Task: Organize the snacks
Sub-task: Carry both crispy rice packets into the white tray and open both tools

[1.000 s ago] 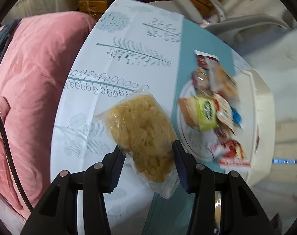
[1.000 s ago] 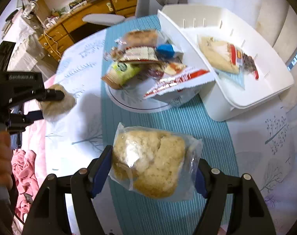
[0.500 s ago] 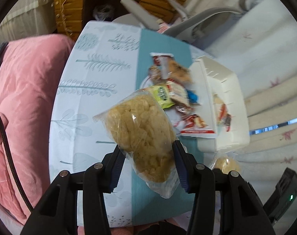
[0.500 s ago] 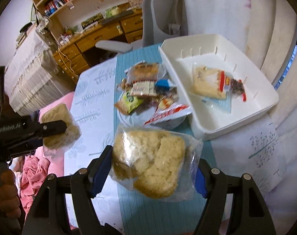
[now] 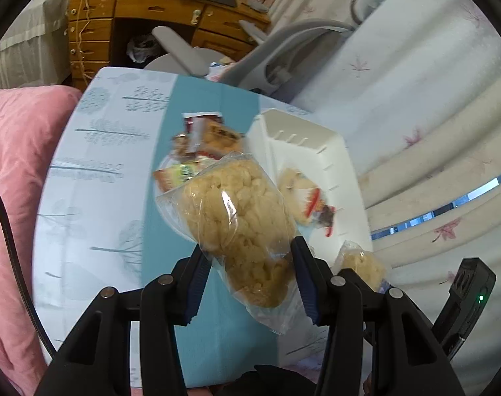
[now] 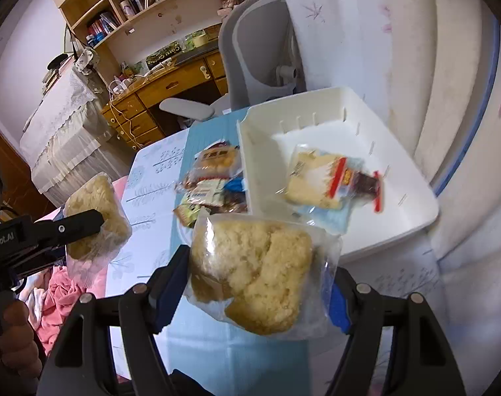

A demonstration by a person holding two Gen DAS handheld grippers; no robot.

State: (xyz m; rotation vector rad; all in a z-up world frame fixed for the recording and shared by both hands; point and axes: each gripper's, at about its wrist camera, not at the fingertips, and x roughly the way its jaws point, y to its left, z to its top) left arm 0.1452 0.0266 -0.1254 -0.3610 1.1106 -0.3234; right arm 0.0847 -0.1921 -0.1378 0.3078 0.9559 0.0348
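The left gripper point(image 5: 248, 275) is closed on a clear bag of pale puffed-rice cake point(image 5: 237, 217), its blue pads pressing the lower part of the bag from both sides, and the bag stands up above the fingers, in the air over the surface point(image 5: 95, 178). The right gripper point(image 6: 260, 292) holds a second, wider bag with crumbly rice cake point(image 6: 257, 274); its jaws stand wide apart and clamp the bag by its two edges, also in the air. Below them, on the blue strip of the patterned cloth, a white plate point(image 6: 183, 235) carries a heap of small wrapped snacks point(image 6: 214, 178). Just beside the plate, to the right, stands a white plastic bin point(image 6: 412, 211), and inside it lies one wrapped snack with a red stripe point(image 6: 332, 181). In the right wrist view a person's hand point(image 6: 14, 340) grips the handle of the left gripper at the left edge.
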